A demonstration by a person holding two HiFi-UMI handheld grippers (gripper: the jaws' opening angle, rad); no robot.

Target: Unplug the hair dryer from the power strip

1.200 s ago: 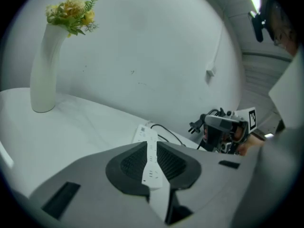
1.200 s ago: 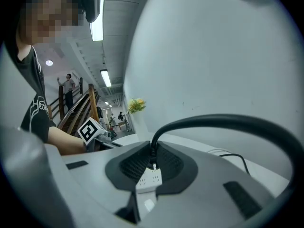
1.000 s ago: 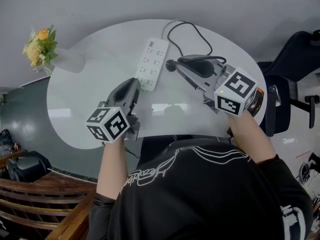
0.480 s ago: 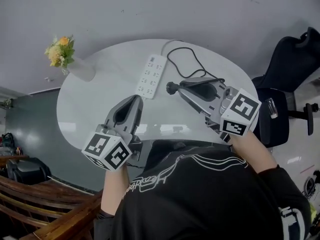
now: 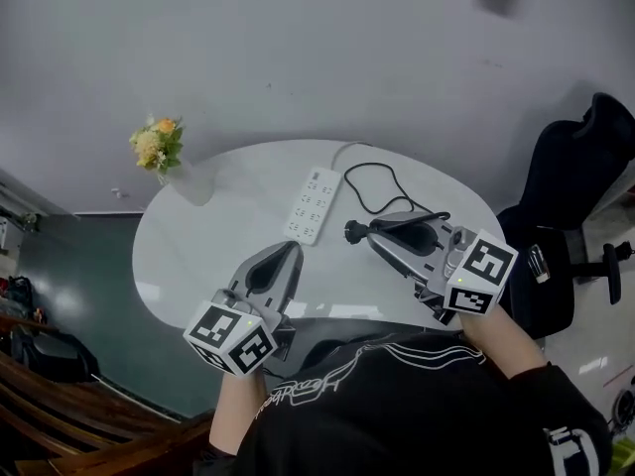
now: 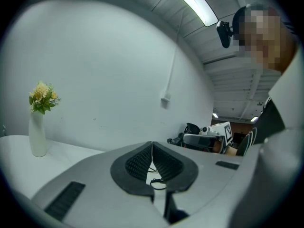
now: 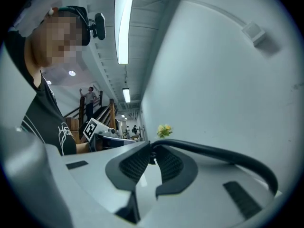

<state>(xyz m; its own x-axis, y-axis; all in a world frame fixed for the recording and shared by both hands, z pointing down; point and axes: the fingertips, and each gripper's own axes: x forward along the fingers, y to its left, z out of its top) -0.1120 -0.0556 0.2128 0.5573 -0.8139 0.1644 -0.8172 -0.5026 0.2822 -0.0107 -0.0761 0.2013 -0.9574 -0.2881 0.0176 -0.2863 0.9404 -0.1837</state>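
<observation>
While both grippers were held over the near side of the white table (image 5: 198, 256), the right gripper (image 5: 371, 232) was clamped on the black plug (image 5: 350, 231). The plug stuck out past the gripper's tips, pulled free of the power strip (image 5: 315, 206) and just to the right of the strip's near end. Seen from the right gripper view, the jaws were pressed together on it, and the black cord (image 7: 213, 151) ran away from between them to the right. On the table the cord lay in a loop beside the strip. The left gripper (image 5: 290, 252) had just been closing, and its jaws stood together with nothing between them. A vase of flowers (image 5: 159, 149) stood at the table's far left edge, well apart from the strip.
</observation>
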